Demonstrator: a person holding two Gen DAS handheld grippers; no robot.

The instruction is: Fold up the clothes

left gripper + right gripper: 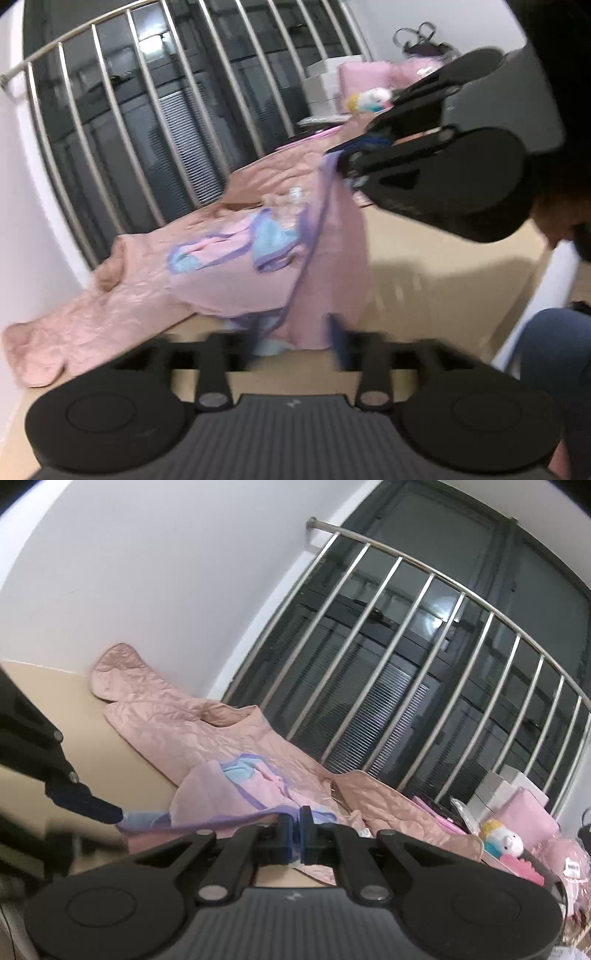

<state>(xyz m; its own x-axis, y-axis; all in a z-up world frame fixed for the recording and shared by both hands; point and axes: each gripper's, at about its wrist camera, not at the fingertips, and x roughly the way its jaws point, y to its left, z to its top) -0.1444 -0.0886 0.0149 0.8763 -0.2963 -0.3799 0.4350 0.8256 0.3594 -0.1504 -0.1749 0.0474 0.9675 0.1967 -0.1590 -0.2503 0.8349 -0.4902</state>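
A small pink garment (325, 251) with purple trim and light blue patches hangs up off the tan surface (443, 266). My right gripper (340, 162) is shut on its purple edge and holds it up; the right wrist view shows that gripper (299, 823) with the hem pinched between its blue pads. My left gripper (295, 347) is low in its blurred view, open, with the garment's lower edge hanging between its spread fingers. One left finger (92, 805) shows beside the garment (207, 794). A pink quilted jacket (166, 720) lies spread beneath.
A metal railing (147, 129) runs in front of a dark window behind the surface. White boxes (506, 782), pink cushions (528, 812) and a plush toy (502, 838) crowd the far end. A person's knee in jeans (554, 350) is at the right.
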